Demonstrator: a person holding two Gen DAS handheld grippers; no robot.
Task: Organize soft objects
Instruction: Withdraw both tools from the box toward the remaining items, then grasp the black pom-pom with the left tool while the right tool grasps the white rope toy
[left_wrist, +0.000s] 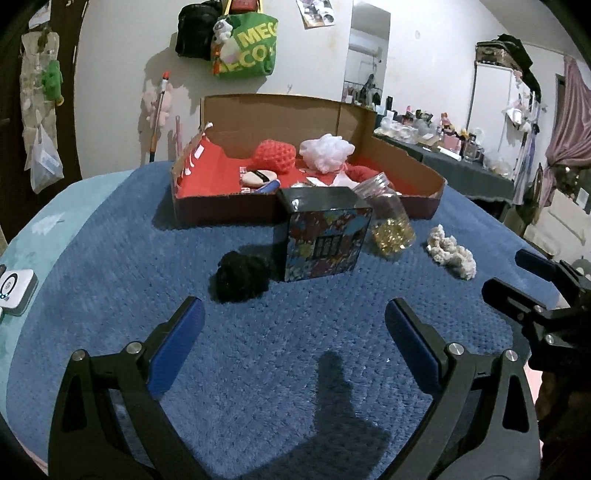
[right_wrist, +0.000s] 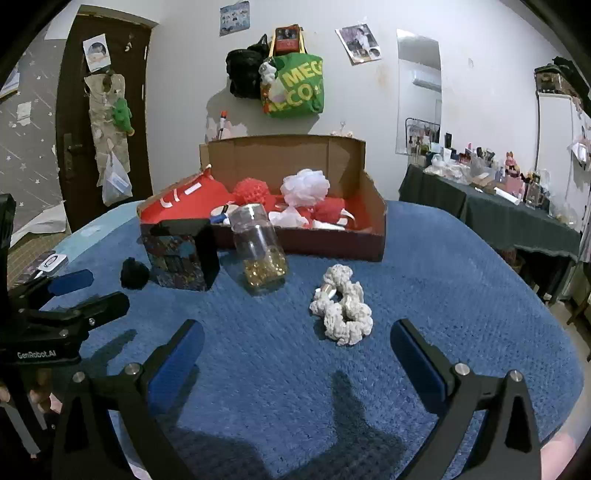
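Observation:
A black fluffy scrunchie (left_wrist: 240, 276) (right_wrist: 134, 273) lies on the blue blanket just beyond my open left gripper (left_wrist: 295, 321). Cream knitted scrunchies (right_wrist: 341, 305) (left_wrist: 451, 255) lie on the blanket ahead of my open right gripper (right_wrist: 297, 339). The cardboard box (left_wrist: 221, 210) (right_wrist: 332, 245) with red lining stands at the back. It holds a red mesh puff (left_wrist: 275, 153) (right_wrist: 251, 191), a white bath puff (left_wrist: 327, 151) (right_wrist: 304, 186) and small items. Both grippers hold nothing. Each gripper shows at the edge of the other's view.
A patterned square tin (left_wrist: 325, 236) (right_wrist: 181, 254) and a tilted clear jar with gold beads (left_wrist: 389, 225) (right_wrist: 260, 247) stand in front of the box. A small white device (left_wrist: 14, 288) lies at the left on a teal cover. A cluttered side table (right_wrist: 517, 206) stands at right.

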